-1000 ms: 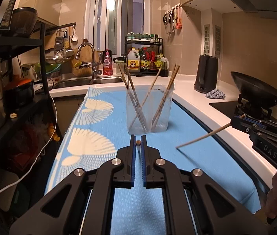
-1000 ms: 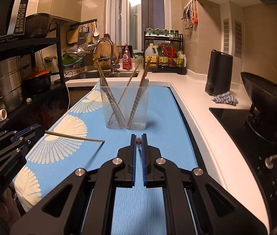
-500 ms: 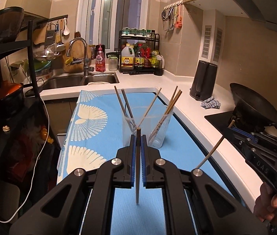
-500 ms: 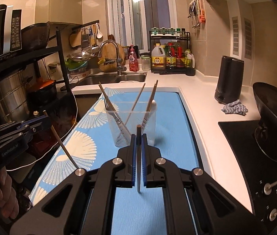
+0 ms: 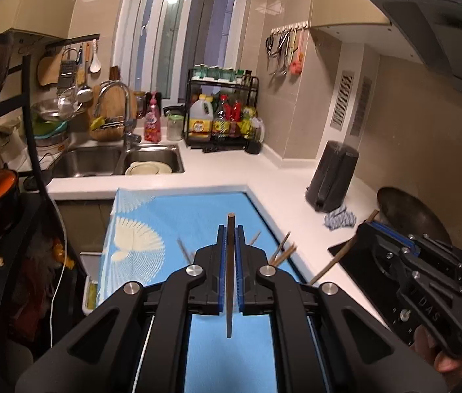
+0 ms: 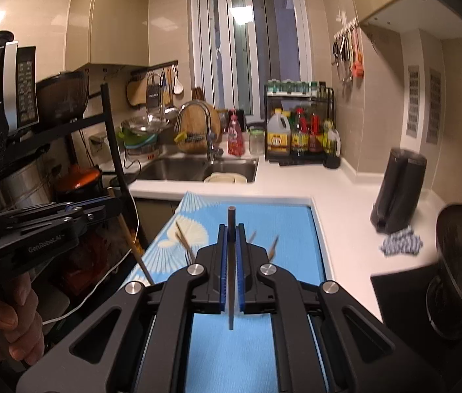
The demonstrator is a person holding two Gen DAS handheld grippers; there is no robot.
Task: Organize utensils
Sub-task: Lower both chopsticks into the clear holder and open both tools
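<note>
Item: chopsticks. My left gripper [image 5: 230,229] is pinching one chopstick [image 5: 230,275] upright; my right gripper [image 6: 230,229] is pinching another [image 6: 231,271]. Both are hanging above stored chopstick tips [image 5: 285,252] over the blue mat [image 5: 178,216]. Advice: lowering vertically, one at a time.

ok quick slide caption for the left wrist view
Left hand-held gripper clamps an upright chopstick above the blue mat, kitchen sink beyond.

The left gripper [image 5: 230,239] and right gripper [image 6: 231,239] are hiding the clear container – only blurred chopstick tips [image 5: 284,251] are poking out beside the fingers. Each held chopstick [image 6: 231,268] is showing edge-on, its lower end – in both views – looking cut short.
</note>
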